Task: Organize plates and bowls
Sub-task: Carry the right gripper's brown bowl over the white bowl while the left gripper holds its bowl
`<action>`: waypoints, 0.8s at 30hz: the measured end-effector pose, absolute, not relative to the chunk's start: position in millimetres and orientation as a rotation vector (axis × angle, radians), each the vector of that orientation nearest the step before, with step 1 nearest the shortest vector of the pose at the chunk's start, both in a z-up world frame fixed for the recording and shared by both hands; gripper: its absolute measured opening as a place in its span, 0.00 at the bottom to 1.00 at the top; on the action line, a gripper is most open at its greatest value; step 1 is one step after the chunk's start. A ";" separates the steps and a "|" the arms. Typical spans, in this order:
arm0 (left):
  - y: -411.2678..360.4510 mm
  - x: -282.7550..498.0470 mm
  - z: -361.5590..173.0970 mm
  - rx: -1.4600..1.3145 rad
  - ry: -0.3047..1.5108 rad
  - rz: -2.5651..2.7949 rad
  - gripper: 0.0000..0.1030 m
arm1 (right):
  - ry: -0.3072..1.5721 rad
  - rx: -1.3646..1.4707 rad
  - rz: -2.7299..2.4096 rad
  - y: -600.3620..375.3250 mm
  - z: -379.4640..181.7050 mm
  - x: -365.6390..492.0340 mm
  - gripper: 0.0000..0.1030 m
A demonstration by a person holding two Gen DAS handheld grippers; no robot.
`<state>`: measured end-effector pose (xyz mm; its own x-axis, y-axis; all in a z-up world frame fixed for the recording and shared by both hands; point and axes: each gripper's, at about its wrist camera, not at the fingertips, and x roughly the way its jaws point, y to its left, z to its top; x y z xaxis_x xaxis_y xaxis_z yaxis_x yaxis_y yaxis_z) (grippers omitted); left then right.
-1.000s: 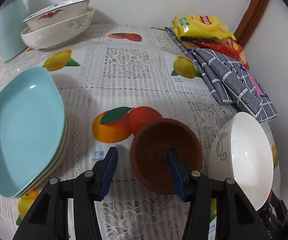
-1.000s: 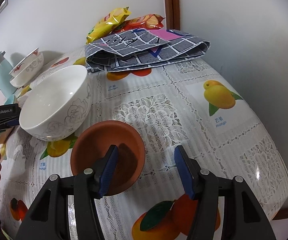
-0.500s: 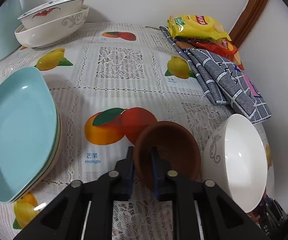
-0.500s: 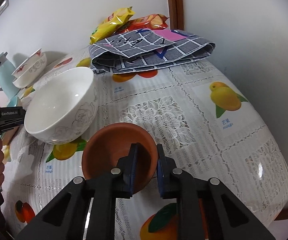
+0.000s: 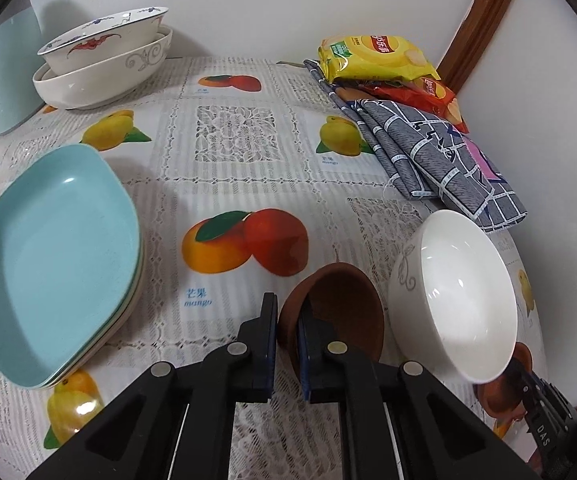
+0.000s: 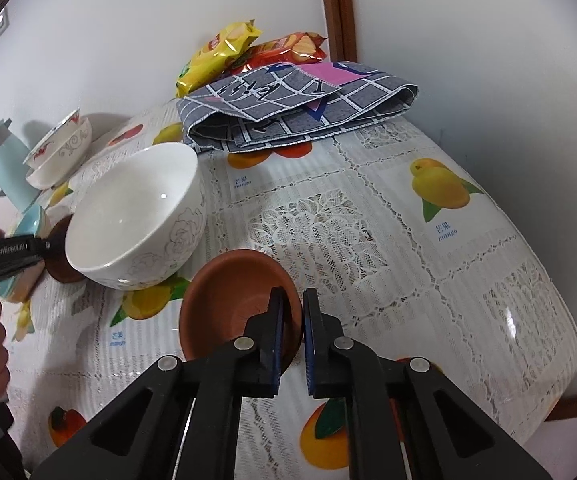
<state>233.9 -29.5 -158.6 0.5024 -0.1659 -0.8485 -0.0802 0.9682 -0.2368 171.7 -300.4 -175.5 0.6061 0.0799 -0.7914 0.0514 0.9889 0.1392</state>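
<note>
Left gripper [image 5: 287, 344]: the jaws are clenched on the near rim of a small brown bowl [image 5: 338, 312], one finger outside the wall and one inside. The bowl is tilted, its opening turned toward the right of the jaws. Whether its base touches the tablecloth [image 5: 224, 184] cannot be told.

Right gripper [image 6: 291, 336]: the jaws are clenched on the right-hand rim of a second brown bowl [image 6: 232, 300], one finger inside and one outside. This bowl extends to the left of the jaws and sits tipped above the cloth.

A white bowl [image 5: 456, 300] stands just right of the left jaws, beside the held brown bowl; from the right wrist view it lies ahead and left of the right jaws, between the two brown bowls.

A stack of light blue plates [image 5: 56, 260] lies to the left of the left jaws. Far ahead and left of them, two patterned white bowls [image 5: 104, 64] sit nested, next to a pale blue jug [image 5: 8, 76].

Far ahead and right of the left jaws lie a folded grey checked cloth [image 5: 428, 156] and snack bags [image 5: 372, 60].
</note>
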 end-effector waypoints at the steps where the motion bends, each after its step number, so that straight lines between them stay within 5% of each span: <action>1: -28.0 232.4 -157.8 -0.260 1.046 -0.054 0.09 | 0.919 0.159 0.017 -300.0 -174.3 171.3 0.08; 24: -5.5 205.5 -119.3 -0.282 0.983 -0.078 0.09 | 0.882 0.169 -0.002 -277.7 -138.9 153.6 0.09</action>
